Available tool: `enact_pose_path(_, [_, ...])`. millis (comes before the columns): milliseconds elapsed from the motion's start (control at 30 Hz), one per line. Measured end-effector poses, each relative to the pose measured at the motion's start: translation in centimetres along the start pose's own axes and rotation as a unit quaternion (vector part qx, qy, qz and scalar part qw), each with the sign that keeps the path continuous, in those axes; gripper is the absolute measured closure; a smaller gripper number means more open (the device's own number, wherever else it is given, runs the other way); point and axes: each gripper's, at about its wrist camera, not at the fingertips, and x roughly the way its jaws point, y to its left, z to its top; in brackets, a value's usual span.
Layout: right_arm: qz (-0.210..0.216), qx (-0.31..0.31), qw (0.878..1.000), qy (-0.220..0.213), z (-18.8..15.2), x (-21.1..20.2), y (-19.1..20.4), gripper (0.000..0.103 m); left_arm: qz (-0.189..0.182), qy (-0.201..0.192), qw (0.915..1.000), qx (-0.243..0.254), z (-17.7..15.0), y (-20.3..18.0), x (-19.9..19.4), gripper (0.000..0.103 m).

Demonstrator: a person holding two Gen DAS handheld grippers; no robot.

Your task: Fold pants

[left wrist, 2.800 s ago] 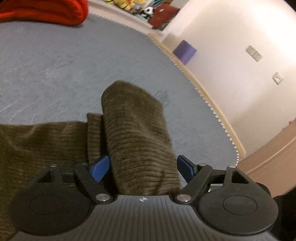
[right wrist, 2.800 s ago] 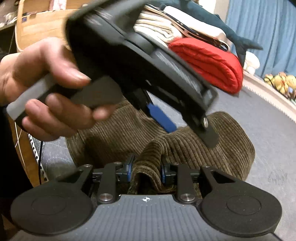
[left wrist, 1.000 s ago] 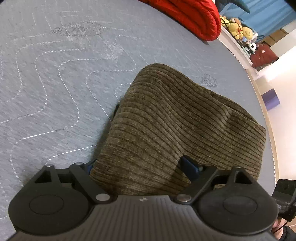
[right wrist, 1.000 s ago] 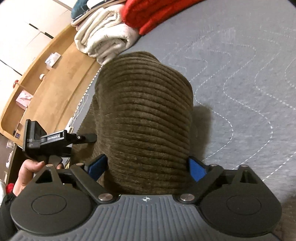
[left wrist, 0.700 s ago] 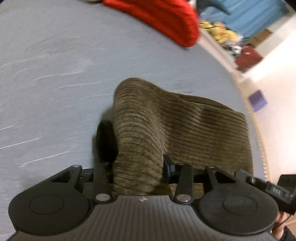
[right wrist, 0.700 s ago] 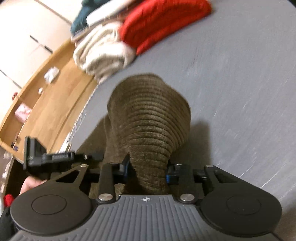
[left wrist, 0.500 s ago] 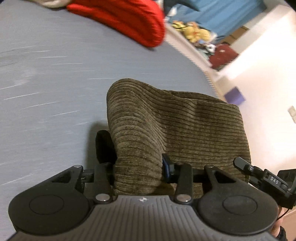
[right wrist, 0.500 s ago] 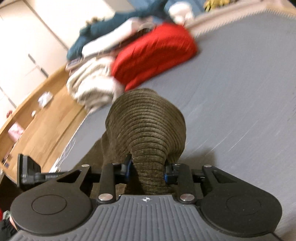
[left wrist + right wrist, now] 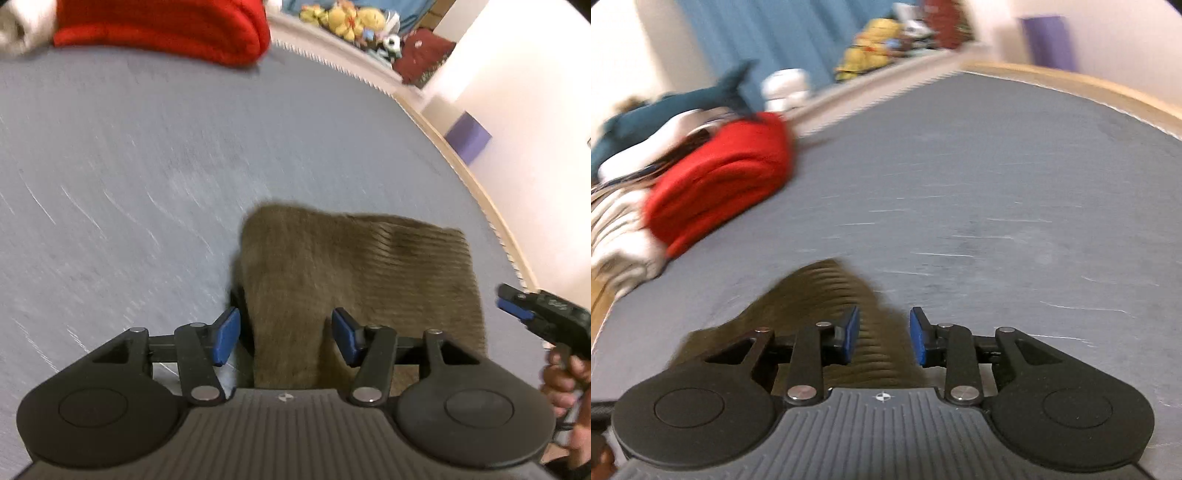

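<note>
Both jaws letting go of the folded pants on the bed

Pants (image 9: 354,266) lie on the grey bed (image 9: 129,166), long axis toward 2 o'clock. Left gripper (image 9: 284,334): jaws opening, cloth ridge between the pads, pads clear of it. Right gripper (image 9: 882,334): jaws opening, narrower gap, cloth at 11 o'clock, contact unclear through blur. Left view alone shows the whole fold; right view only its corner (image 9: 827,295) and a red bundle (image 9: 720,181)

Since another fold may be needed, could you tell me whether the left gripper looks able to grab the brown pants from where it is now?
Probably yes: the left gripper is opening with the pants between its pads, nothing blocking.
</note>
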Motion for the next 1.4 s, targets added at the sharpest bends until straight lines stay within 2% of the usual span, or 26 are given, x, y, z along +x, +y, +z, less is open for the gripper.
enact_pose_path(100, [0.030,0.017,0.999,0.007,0.1,-0.2,-0.5,0.062,0.012,-0.040,0.9980,0.047,-0.3,-0.7,-2.8,0.043])
enact_pose_path(167, [0.063,-0.026,0.998,0.011,-0.1,-0.8,1.1,0.057,0.002,-0.055,0.9947,0.087,-0.6,-1.8,-4.0,0.045])
enact_pose_path(233, [0.105,-0.092,0.990,0.025,-0.6,-1.5,2.3,0.053,-0.010,-0.054,0.9904,0.127,-0.9,-2.8,-4.5,0.065])
enact_pose_path(300, [0.135,-0.161,0.977,0.042,-1.9,-2.0,4.2,0.051,-0.032,-0.047,0.9841,0.168,-2.1,-4.3,-4.5,0.077])
enact_pose_path(367, [0.152,-0.218,0.962,0.060,-3.3,-2.3,5.5,0.045,-0.069,-0.027,0.9723,0.222,-3.6,-5.7,-4.3,0.080])
enact_pose_path(400, [0.158,-0.241,0.955,0.073,-3.9,-2.2,5.9,0.044,-0.081,-0.003,0.9651,0.249,-4.4,-6.1,-3.9,0.080])
enact_pose_path(433, [0.164,-0.265,0.946,0.093,-4.7,-2.0,6.3,0.043,-0.087,0.042,0.9557,0.278,-5.6,-6.5,-2.7,0.080])
enact_pose_path(467, [0.164,-0.292,0.934,0.126,-5.6,-1.5,6.8,0.043,-0.079,0.081,0.9466,0.302,-6.7,-6.7,-1.5,0.080])
enact_pose_path(500, [0.150,-0.330,0.917,0.167,-6.8,-0.7,7.1,0.043,-0.064,0.112,0.9339,0.334,-8.1,-7.1,-0.4,0.080])
enact_pose_path(533, [0.133,-0.369,0.901,0.185,-8.2,-0.5,7.5,0.043,-0.053,0.129,0.9183,0.371,-9.5,-7.6,0.3,0.080])
enact_pose_path(567, [0.125,-0.415,0.882,0.188,-9.5,-0.4,7.9,0.043,-0.049,0.127,0.9081,0.396,-10.1,-8.1,0.3,0.080])
enact_pose_path(600, [0.128,-0.431,0.873,0.187,-9.8,-0.5,8.3,0.043,-0.048,0.125,0.9078,0.398,-10.0,-8.3,0.0,0.081])
enact_pose_path(633, [0.130,-0.426,0.875,0.190,-9.4,-0.5,8.6,0.044,-0.050,0.122,0.9145,0.382,-9.3,-8.4,-0.3,0.080])
enact_pose_path(700, [0.142,-0.398,0.888,0.180,-7.4,-0.8,8.5,0.044,-0.061,0.081,0.9295,0.355,-8.1,-8.2,-1.9,0.080])
enact_pose_path(767, [0.146,-0.373,0.907,0.130,-4.3,-1.3,8.3,0.042,-0.074,0.022,0.9458,0.315,-6.4,-7.9,-3.2,0.079])
enact_pose_path(800, [0.142,-0.356,0.918,0.103,-3.0,-1.4,8.1,0.037,-0.078,-0.002,0.9557,0.284,-5.5,-7.7,-3.4,0.078])
enact_pose_path(833, [0.134,-0.330,0.932,0.068,-1.2,-1.2,7.7,0.029,-0.073,-0.019,0.9625,0.261,-4.9,-7.5,-3.4,0.079])
enact_pose_path(900, [0.104,-0.258,0.960,0.017,1.7,0.1,6.8,0.024,-0.049,-0.045,0.9690,0.238,-4.1,-7.5,-2.9,0.079])
enact_pose_path(967, [0.080,-0.164,0.983,0.001,4.0,2.9,5.4,0.024,-0.021,-0.054,0.9702,0.235,-3.8,-7.3,-2.3,0.079])
enact_pose_path(1000, [0.074,-0.126,0.989,0.005,4.4,4.3,4.9,0.024,-0.010,-0.056,0.9715,0.230,-3.7,-7.2,-2.0,0.079])
enact_pose_path(1067, [0.081,-0.059,0.994,0.039,4.9,7.5,3.9,0.023,-0.004,-0.050,0.9761,0.212,-3.1,-6.6,-1.5,0.076])
enact_pose_path(1133, [0.092,-0.017,0.993,0.076,4.3,10.2,3.4,0.020,0.012,-0.051,0.9803,0.190,-2.7,-5.7,-1.2,0.058])
enact_pose_path(1233, [0.111,0.052,0.988,0.099,3.9,12.6,2.5,0.016,0.025,-0.043,0.9849,0.166,-1.8,-4.6,-0.3,0.048])
enact_pose_path(1300, [0.124,0.095,0.982,0.104,3.5,13.4,1.5,0.016,0.035,-0.040,0.9877,0.147,-1.4,-3.4,-0.8,0.047])
enact_pose_path(1367, [0.120,0.108,0.981,0.108,3.1,14.6,1.6,0.024,0.027,-0.029,0.9920,0.119,-1.4,-2.3,-0.7,0.047])
enact_pose_path(1400, [0.116,0.107,0.982,0.107,2.3,14.1,0.9,0.036,0.024,-0.021,0.9941,0.104,-1.3,-1.9,-0.2,0.047])
